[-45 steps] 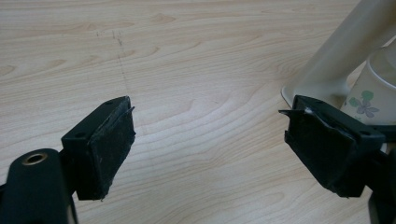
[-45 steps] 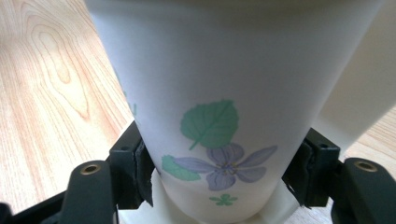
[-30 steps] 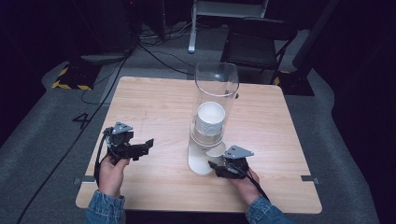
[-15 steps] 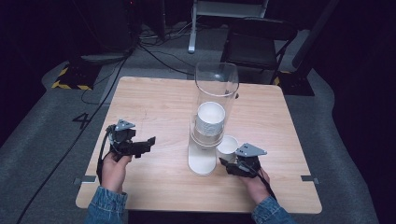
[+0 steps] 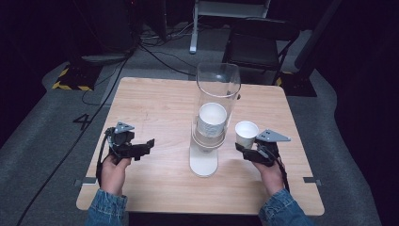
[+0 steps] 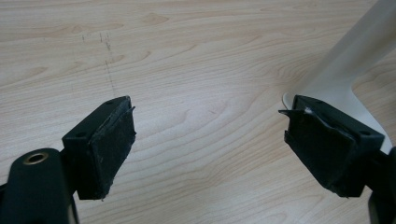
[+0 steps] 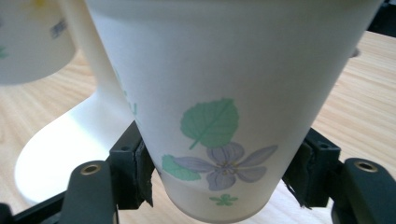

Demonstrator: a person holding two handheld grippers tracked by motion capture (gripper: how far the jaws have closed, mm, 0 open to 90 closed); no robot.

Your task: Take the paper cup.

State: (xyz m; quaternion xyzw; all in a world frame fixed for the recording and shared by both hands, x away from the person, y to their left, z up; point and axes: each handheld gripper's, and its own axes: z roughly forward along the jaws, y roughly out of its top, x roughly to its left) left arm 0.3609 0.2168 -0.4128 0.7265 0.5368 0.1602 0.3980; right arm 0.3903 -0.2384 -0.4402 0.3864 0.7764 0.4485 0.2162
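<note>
My right gripper [image 5: 245, 147] has its jaws clenched on a paper cup [image 5: 246, 133], pads pressing the lower wall on both sides. In the right gripper view the cup [image 7: 224, 107] stands upright between my jaws, white with a green leaf and a pale violet flower printed near the base. It sits off the counter [image 5: 155, 103], just right of the cup dispenser [image 5: 211, 122], a clear tube on a white foot, with a stack of cups [image 5: 211, 120] inside the tube. My left gripper [image 5: 141, 148] rests low over the counter, well left of the dispenser, jaws released and nothing between them. In the left gripper view the dispenser's white foot [image 6: 348, 70] shows beyond my far jaw.
</note>
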